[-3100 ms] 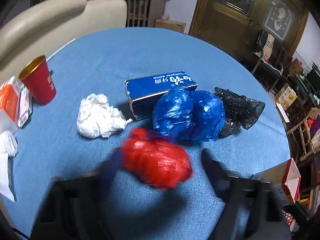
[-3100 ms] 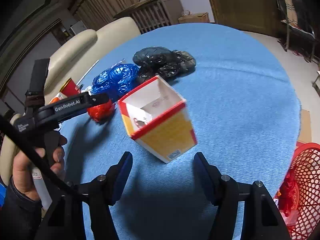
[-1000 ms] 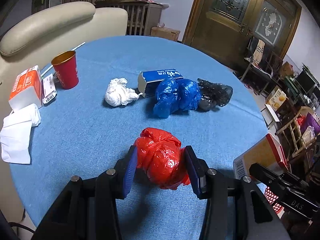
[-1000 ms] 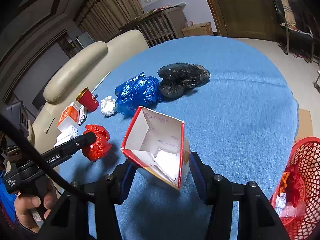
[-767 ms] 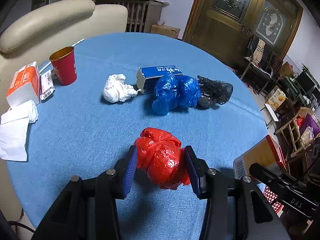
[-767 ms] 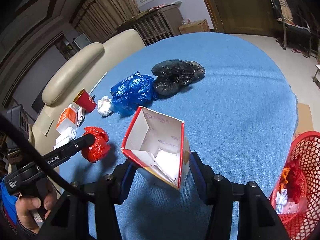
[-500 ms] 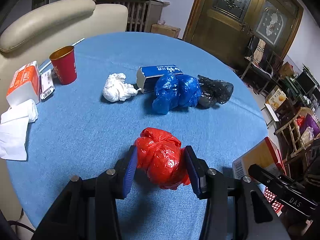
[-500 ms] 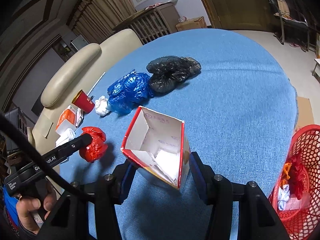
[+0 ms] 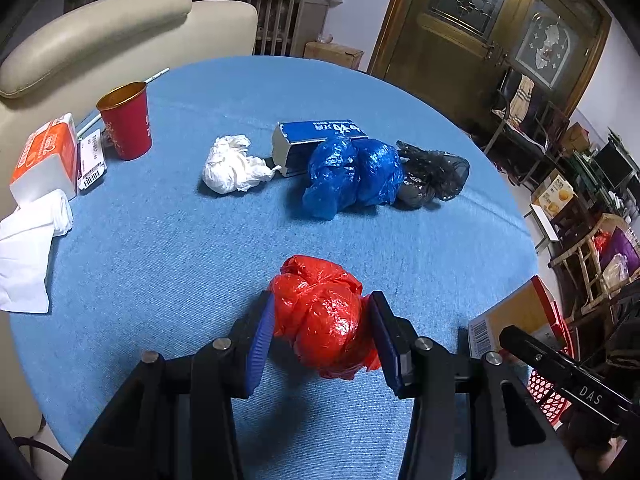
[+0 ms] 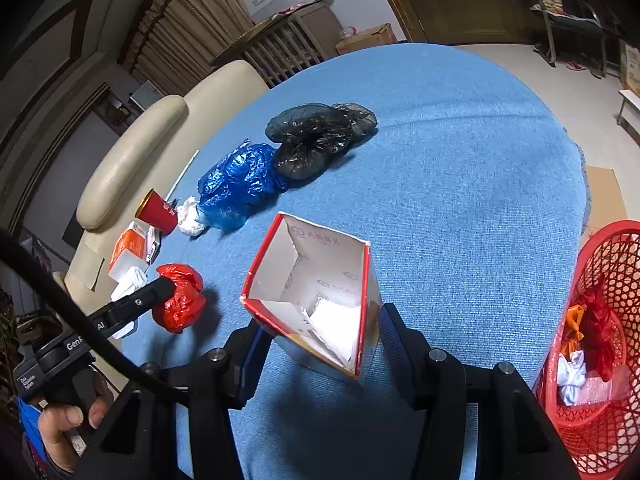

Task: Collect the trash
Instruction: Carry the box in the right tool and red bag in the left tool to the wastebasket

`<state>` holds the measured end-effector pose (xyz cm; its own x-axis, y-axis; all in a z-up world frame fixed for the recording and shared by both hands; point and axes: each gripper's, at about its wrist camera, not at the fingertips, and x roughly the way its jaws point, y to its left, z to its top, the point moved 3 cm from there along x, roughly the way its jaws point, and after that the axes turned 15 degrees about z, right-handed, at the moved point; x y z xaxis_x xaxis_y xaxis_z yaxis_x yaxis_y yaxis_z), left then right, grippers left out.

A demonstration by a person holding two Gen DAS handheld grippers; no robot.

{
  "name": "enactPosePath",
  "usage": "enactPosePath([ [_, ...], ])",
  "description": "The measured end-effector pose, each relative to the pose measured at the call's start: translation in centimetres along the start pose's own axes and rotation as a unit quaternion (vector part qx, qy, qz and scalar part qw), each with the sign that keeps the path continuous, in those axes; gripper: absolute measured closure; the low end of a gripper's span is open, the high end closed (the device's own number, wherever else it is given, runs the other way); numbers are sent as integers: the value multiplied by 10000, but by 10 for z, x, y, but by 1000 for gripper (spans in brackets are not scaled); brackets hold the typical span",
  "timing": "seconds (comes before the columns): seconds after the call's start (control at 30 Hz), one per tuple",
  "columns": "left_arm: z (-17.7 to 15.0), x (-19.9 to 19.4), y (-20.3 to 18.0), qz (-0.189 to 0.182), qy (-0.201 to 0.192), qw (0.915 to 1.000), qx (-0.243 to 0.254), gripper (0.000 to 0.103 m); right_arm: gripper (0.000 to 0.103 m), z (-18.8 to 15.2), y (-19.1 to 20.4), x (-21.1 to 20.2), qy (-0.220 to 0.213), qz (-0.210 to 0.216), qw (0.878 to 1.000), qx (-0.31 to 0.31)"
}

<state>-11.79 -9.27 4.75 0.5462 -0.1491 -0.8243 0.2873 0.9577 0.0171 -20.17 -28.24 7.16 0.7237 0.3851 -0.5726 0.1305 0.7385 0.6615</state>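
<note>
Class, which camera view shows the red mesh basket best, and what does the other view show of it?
The right wrist view. There the red mesh basket stands off the table's edge, rim, wall and trash inside visible. The left wrist view shows only a sliver of mesh behind the right gripper.

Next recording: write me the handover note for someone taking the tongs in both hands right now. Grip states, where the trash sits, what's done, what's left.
Left tongs: shut on the red bag, held above the blue table.
Right tongs: shut on the open carton, near the table edge beside the red basket.
Done: the basket on the floor already holds some trash.
Still on the table: blue bag, black bag, white tissue wad, blue box, red cup.
Next, probably: drop the carton and the red bag into the basket, then fetch the rest.
</note>
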Motion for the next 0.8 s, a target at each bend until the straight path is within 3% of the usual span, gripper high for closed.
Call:
enactPosePath([
  [0.8, -1, 1, -9, -36, 32, 10000, 54, 54, 43, -1, -4, -3, -39, 147, 9999, 74],
])
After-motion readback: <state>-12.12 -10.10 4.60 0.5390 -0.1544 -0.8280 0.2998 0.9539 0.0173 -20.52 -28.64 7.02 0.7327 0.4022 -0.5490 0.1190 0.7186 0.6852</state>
